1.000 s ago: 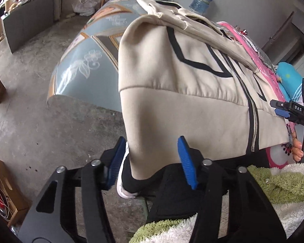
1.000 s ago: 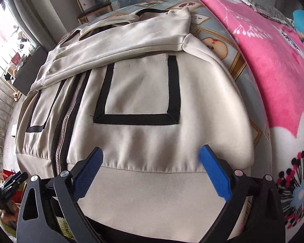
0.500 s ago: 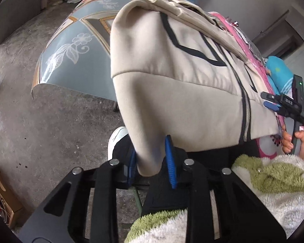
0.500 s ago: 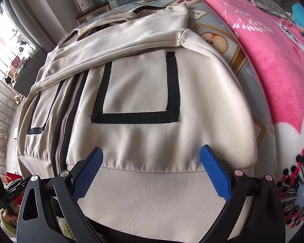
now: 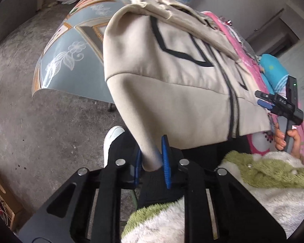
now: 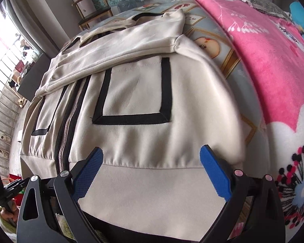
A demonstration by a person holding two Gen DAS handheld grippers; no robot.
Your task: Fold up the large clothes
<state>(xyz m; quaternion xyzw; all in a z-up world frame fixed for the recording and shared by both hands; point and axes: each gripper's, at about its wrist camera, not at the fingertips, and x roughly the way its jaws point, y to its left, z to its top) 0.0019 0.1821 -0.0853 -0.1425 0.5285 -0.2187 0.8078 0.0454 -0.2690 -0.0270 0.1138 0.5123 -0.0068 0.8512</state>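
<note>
- Since a second ago my left gripper (image 5: 152,158) has gone from jaws spread around the hem corner to jaws clenched on it; the cloth now bunches into a narrow neck between the blue pads.
- My right gripper (image 6: 151,172) has not changed: its jaws stand released, wide apart, as before.
- The beige jacket (image 6: 135,93) lies spread on the desk (image 5: 71,56), zipper shut, one sleeve folded across the chest. Its hem band hangs over the near edge.
- In the left wrist view the pinched corner is the hem's left end, drawn down off the desk edge toward the floor.
- In the right wrist view the hem band runs between the open pads, close beneath them; I cannot tell whether they touch it.
- A pink blanket (image 6: 263,60) lies just beside the jacket.
- I see no lettering I can read.
</note>
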